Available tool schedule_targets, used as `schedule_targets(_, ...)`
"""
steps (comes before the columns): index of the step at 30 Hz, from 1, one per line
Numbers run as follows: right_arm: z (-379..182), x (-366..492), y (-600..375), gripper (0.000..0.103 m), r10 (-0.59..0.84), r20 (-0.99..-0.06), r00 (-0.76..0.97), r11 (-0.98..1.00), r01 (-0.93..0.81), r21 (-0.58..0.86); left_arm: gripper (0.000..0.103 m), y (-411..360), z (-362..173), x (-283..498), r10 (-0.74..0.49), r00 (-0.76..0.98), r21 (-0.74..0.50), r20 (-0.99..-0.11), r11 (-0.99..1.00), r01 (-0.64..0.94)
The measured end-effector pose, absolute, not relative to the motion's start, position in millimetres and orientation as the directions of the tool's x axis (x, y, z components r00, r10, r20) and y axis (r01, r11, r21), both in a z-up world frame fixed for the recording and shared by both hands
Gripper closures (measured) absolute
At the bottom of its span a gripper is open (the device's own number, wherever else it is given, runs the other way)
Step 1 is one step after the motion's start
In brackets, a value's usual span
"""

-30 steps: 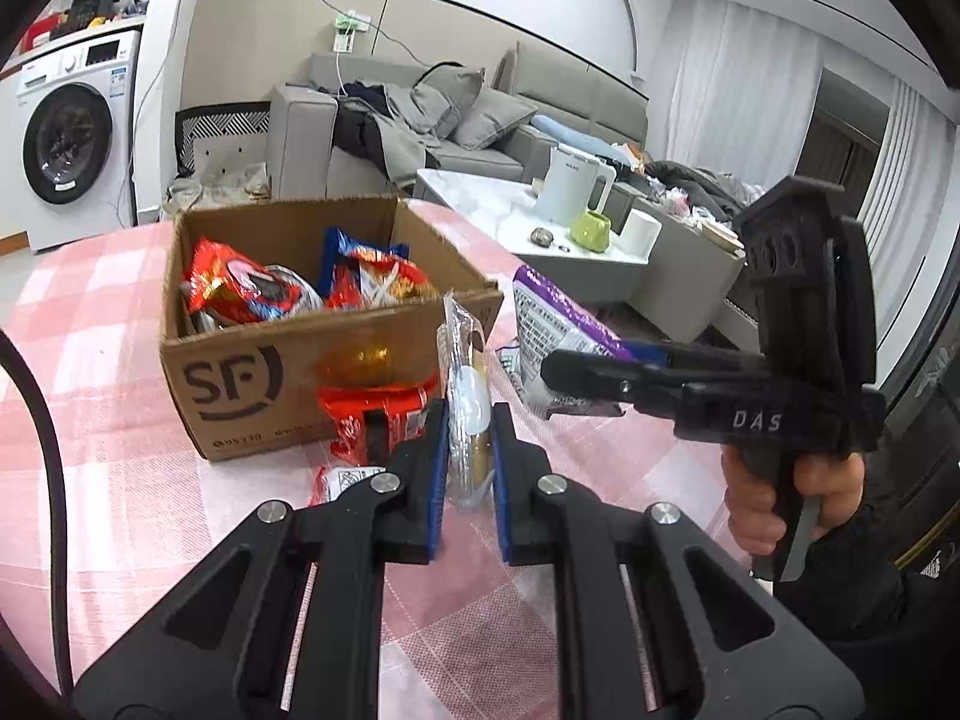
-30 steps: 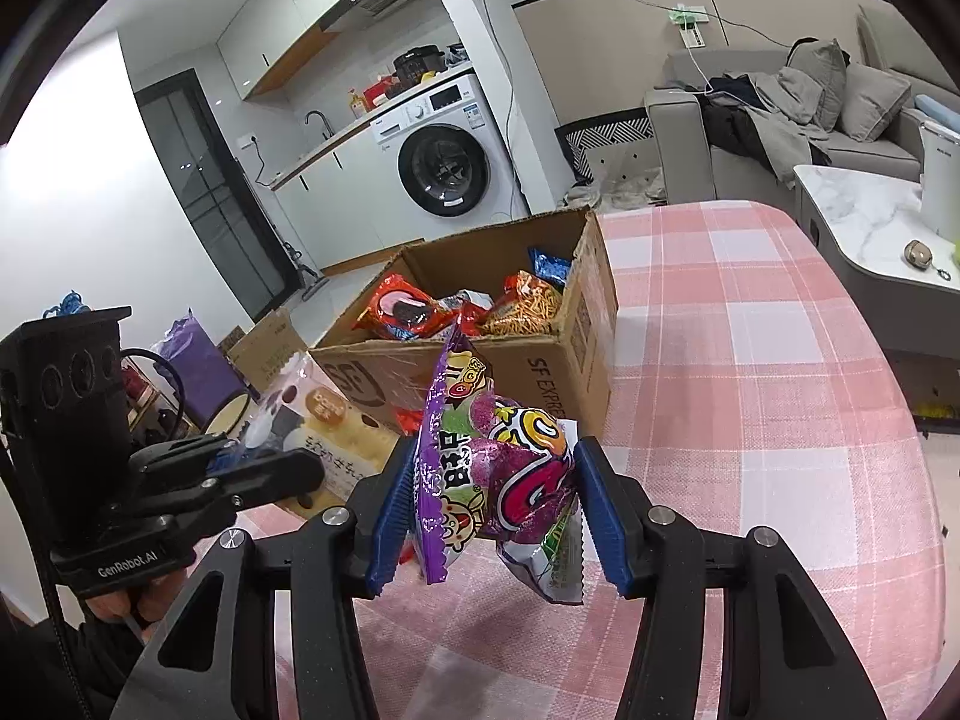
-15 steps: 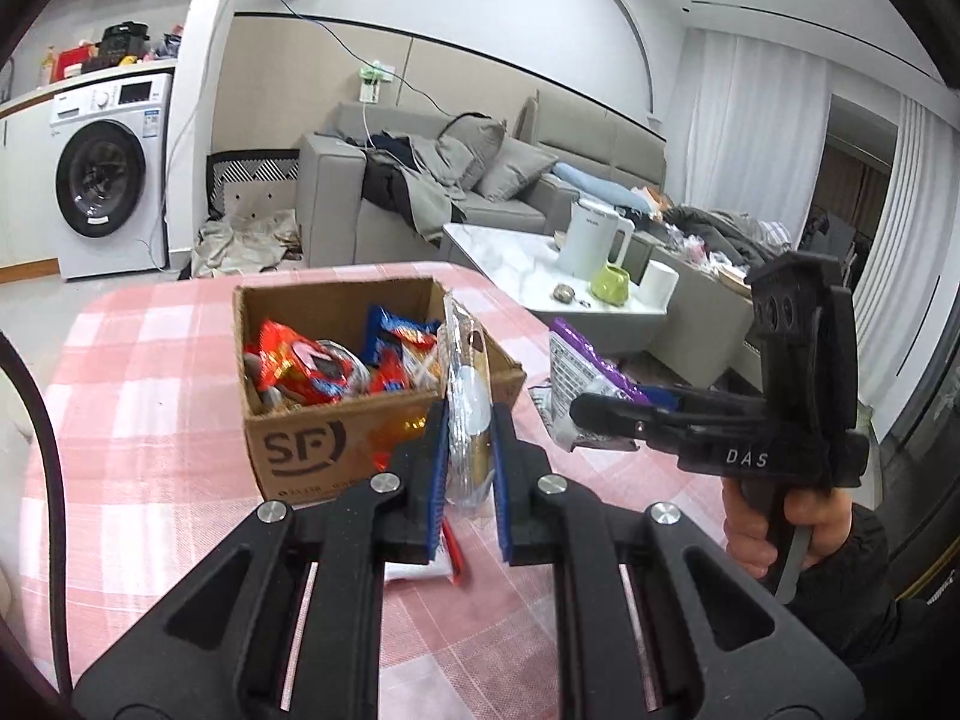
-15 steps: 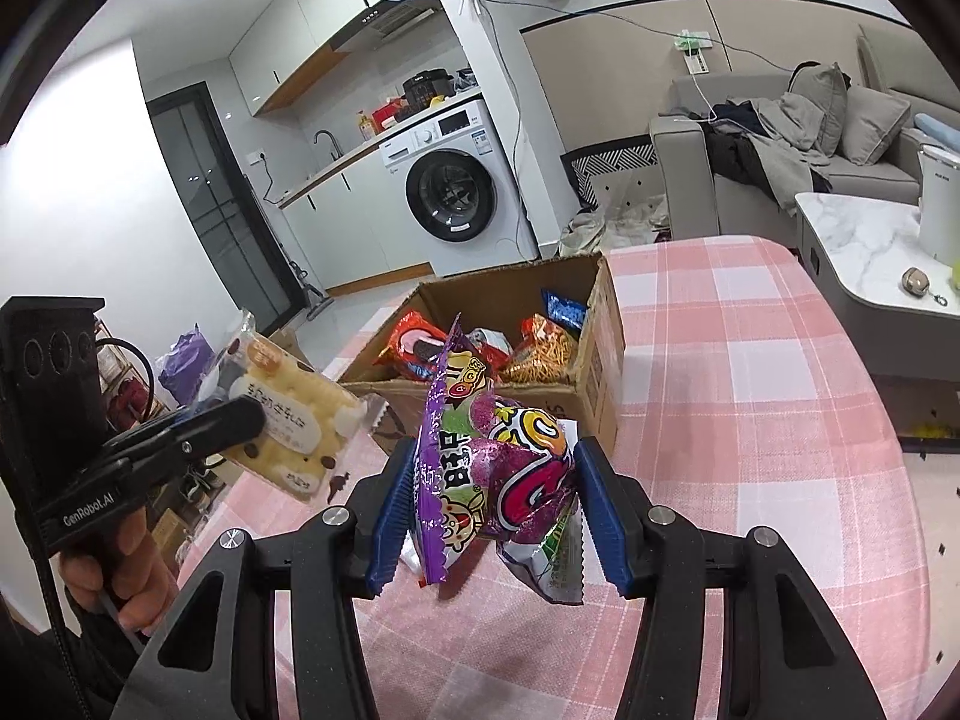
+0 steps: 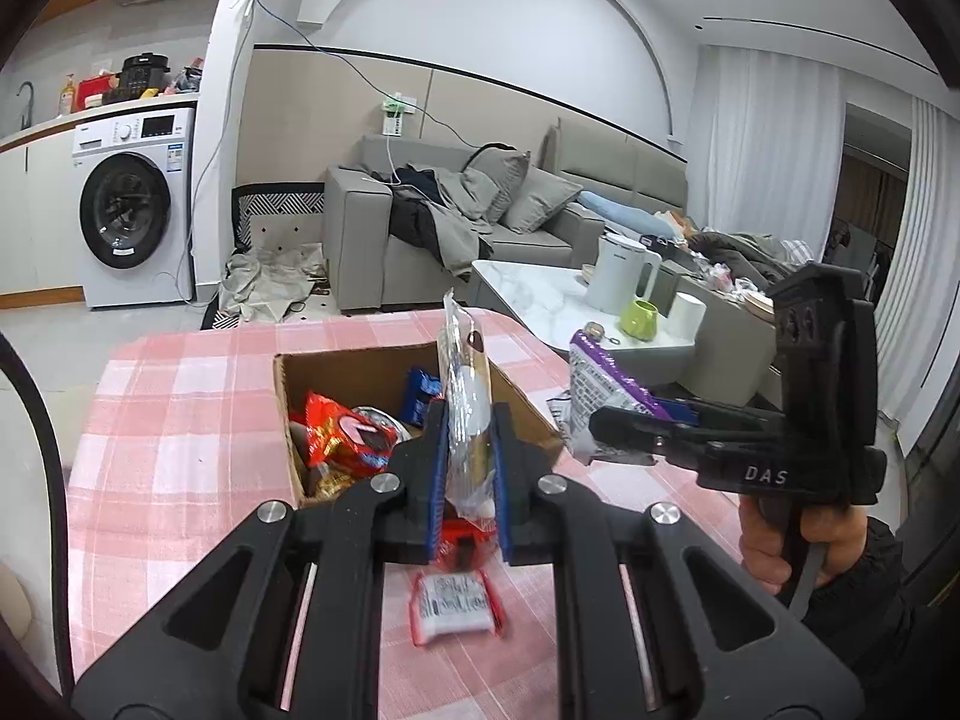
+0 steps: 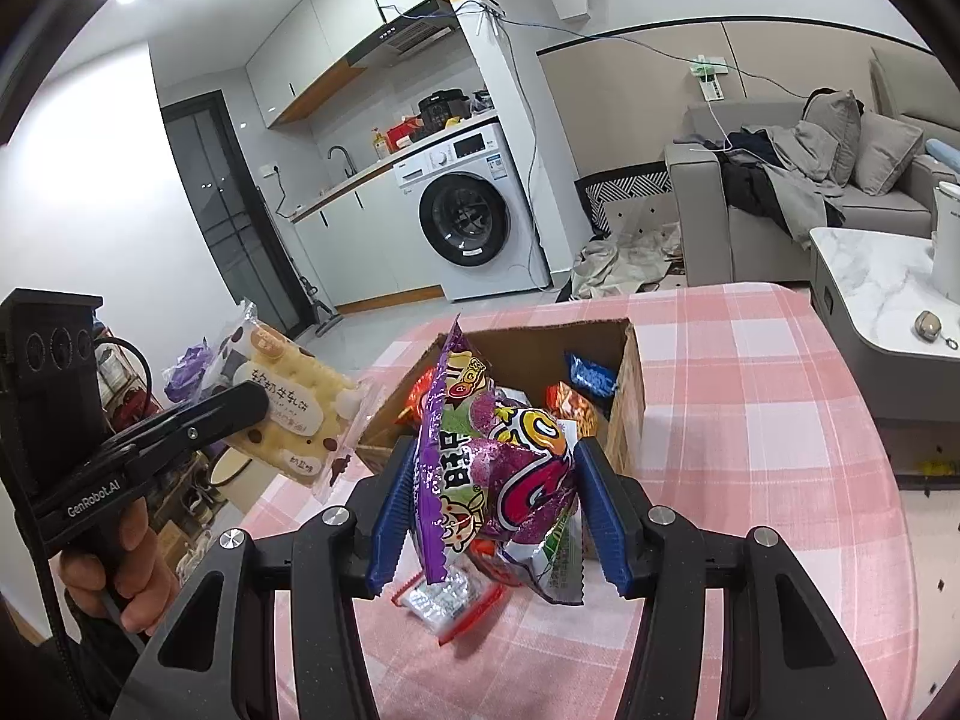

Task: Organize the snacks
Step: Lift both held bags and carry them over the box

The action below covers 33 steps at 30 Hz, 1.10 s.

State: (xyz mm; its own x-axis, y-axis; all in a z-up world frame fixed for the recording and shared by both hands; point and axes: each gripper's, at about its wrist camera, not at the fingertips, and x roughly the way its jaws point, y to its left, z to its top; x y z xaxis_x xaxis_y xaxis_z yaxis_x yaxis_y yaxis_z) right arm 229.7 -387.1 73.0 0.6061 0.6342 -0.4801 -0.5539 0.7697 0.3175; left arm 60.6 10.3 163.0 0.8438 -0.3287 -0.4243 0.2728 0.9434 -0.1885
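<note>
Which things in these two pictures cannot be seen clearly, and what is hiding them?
- Bottom of the cardboard box: left wrist view, hidden by snacks and the left gripper.
- Red packet on the table: its print is blurred, its top hidden behind the fingers.
- Cracker packet: edge-on in the left view; its label shows only in the right view.
- Box front: right wrist view, hidden by the purple bag in the right gripper.

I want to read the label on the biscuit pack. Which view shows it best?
The right wrist view: the biscuit pack faces the camera there, print visible, held in the left gripper. The left wrist view shows it only edge-on between the fingers.
</note>
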Motion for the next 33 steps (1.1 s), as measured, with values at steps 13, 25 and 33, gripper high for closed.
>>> schedule_targets(13,83,262,-370,0.05,0.641,-0.482,0.598,0.763,-0.565,0.314,0.093,19,157,117,-0.297,0.841,-0.199,-0.452,0.953,0.23)
schedule_targets(25,71,303,-353,0.05,0.623,-0.523,0.582,0.778,-0.535,0.331,0.093,31,139,175,-0.271,0.828,-0.195,-0.491,0.961,0.198)
schedule_targets(33,67,323,-346,0.05,0.639,-0.518,0.569,0.766,-0.533,0.359,0.093,30,126,215,-0.262,0.815,-0.186,-0.517,0.964,0.192)
